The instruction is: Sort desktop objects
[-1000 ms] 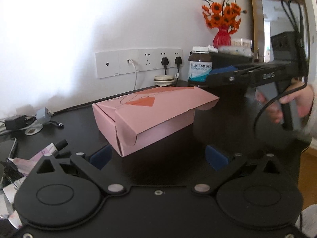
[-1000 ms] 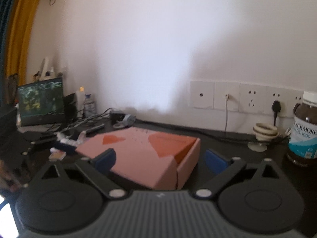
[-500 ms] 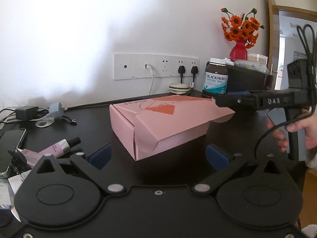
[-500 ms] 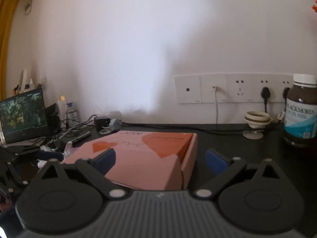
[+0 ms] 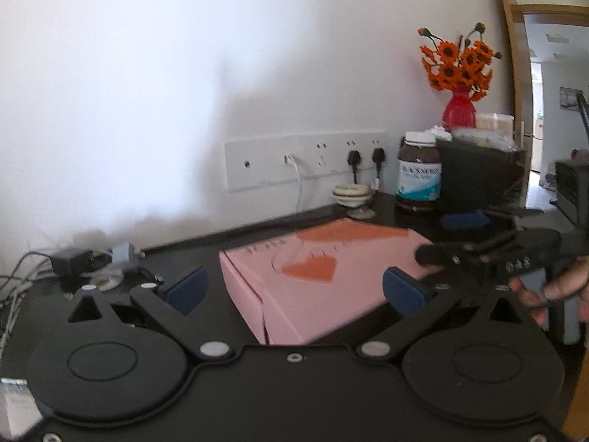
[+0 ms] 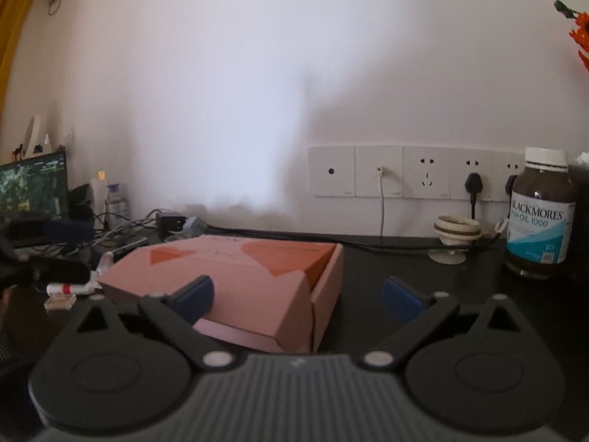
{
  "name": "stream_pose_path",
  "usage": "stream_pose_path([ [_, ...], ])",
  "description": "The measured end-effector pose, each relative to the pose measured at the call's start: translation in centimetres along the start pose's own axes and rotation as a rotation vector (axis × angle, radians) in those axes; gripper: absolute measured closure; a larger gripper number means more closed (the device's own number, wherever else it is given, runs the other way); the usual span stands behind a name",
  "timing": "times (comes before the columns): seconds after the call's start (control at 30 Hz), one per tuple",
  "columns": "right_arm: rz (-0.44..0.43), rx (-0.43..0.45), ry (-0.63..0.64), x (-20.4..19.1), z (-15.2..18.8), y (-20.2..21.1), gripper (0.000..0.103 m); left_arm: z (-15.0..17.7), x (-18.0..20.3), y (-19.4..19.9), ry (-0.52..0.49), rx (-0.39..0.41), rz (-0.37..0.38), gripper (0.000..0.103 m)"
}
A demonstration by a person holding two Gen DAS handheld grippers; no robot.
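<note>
A pink cardboard box with orange shapes on its lid lies on the dark desk; it also shows in the right wrist view. My left gripper is open, its blue pads on either side of the box's near corner. My right gripper is open, just in front of the box's near right corner. In the left wrist view the right gripper hovers over the box's right end, held by a hand. A brown Blackmores fish oil bottle stands at the back right.
A black bin and a red vase of orange flowers stand behind the bottle. A wall socket strip, a cream tape roll, chargers and cables, a monitor and a small white tube at left.
The box lid, which stood half open, now lies flat and shut. Both grippers have closed in on the box; the right gripper has come lower over its right end.
</note>
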State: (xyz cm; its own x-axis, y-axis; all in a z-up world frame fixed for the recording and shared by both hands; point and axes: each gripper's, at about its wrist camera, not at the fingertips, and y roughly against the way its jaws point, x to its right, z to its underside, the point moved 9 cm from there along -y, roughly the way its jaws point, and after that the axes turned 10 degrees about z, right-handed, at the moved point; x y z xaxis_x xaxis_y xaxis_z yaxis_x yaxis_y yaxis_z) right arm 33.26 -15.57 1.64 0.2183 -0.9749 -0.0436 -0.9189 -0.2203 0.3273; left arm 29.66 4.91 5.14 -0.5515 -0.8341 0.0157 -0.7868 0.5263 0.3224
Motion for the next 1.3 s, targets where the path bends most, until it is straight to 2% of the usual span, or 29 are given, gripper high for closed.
stream_pose_path([
  [0.2,0.011,-0.032,-0.067,0.9,0.2,-0.5,0.001,-1.7,-0.9,-1.8,0.010,0.025,-0.062,0.000],
  [0.37,0.009,-0.043,-0.089,1.0,0.3,-0.7,0.001,-2.3,-1.7,-4.5,0.010,0.011,-0.166,0.000],
  [0.57,0.023,-0.055,-0.077,0.8,0.4,-0.8,0.001,-1.7,-2.0,-6.7,0.007,-0.019,-0.207,0.000],
  [1.0,0.058,-0.132,-0.022,0.1,1.2,-2.2,0.001,0.0,-3.6,-8.0,0.012,-0.095,-0.247,0.000],
  [1.3,0.081,-0.174,0.000,-0.1,1.6,-2.9,0.001,0.5,-3.9,-8.2,0.038,-0.099,-0.236,0.000],
])
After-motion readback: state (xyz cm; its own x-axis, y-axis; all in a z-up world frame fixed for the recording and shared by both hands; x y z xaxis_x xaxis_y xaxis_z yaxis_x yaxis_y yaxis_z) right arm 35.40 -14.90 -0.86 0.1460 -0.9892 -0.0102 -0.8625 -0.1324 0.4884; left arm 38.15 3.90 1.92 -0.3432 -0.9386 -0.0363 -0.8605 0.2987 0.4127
